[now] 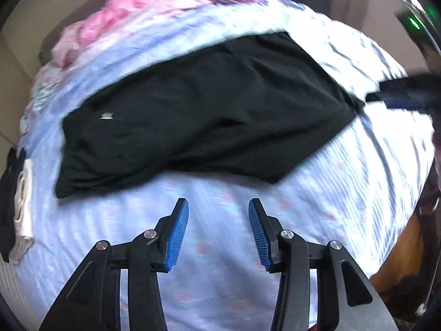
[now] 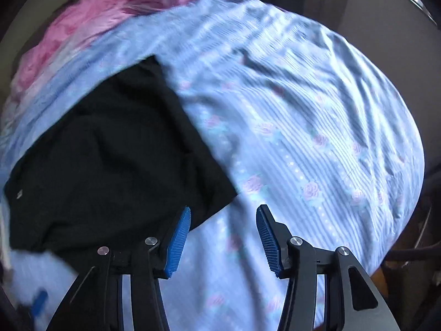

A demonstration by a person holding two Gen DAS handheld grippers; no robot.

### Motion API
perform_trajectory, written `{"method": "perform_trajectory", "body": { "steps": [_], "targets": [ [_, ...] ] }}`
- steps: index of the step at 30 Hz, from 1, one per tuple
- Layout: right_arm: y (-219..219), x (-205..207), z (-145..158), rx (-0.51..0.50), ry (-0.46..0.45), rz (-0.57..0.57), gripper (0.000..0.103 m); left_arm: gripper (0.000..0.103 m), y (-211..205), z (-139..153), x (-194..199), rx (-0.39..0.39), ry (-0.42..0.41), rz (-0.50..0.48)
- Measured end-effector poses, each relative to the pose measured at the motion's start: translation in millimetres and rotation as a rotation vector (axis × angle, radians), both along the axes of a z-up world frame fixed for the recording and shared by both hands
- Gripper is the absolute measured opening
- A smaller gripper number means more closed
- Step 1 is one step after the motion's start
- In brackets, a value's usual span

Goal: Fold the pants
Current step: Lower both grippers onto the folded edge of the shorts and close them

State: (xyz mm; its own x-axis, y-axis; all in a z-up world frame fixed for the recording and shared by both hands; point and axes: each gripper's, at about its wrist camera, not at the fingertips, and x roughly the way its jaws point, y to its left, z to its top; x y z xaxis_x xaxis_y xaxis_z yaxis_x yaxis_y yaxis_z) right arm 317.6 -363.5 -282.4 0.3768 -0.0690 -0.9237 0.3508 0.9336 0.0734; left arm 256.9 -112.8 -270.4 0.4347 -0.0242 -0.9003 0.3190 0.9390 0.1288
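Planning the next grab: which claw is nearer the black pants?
Right. The right claw hangs at the edge of the pants; the left claw sits short of them, over the bedsheet.

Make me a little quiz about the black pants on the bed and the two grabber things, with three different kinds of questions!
1. True or false: the left gripper is squeezing the black pants.
2. What lies bunched at the far end of the bed sheet?
A. a pink blanket
B. a green towel
C. a yellow pillow
3. Fill in the blank: the pads on the right gripper are coloured ____.

Key
1. False. Its jaws are apart with only the sheet between them, and the pants lie further ahead.
2. A, the pink blanket.
3. Blue.
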Motion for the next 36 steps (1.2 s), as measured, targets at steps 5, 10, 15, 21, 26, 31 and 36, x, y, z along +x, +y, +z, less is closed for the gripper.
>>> {"method": "perform_trajectory", "body": {
  "steps": [5,10,15,21,26,31,36],
  "targets": [
    [61.5,-8.8,37.2,0.047,-0.051,0.114,0.056,0.05,76.3,36.3,23.4,-0.067,-0.062,0.124],
    [147.0,11.6,49.9,0.07,-0.101,0.258,0.056,0.057,162.5,54.6,63.9,-0.171,-0.104,0.181],
    [231.1,48.8,53.9,0.11,-0.159,0.347,0.057,0.057,229.1,46.3,108.3,-0.257,-0.074,0.137],
    [310.4,85.8,49.7,0.1,-0.182,0.392,0.056,0.064,269.6,28.7,159.1,-0.343,-0.031,0.047],
    [343.1,110.8,33.0,0.108,-0.158,0.383,0.056,0.075,287.6,9.0,205.0,-0.379,-0.004,0.01],
    [358.4,132.1,16.0,0.133,-0.119,0.344,0.056,0.075,293.6,-12.2,242.6,-0.447,0.057,0.006],
    [356.6,143.9,8.7,0.145,-0.088,0.297,0.056,0.072,290.7,-30.1,265.0,-0.5,0.117,0.011]
  ]
}}
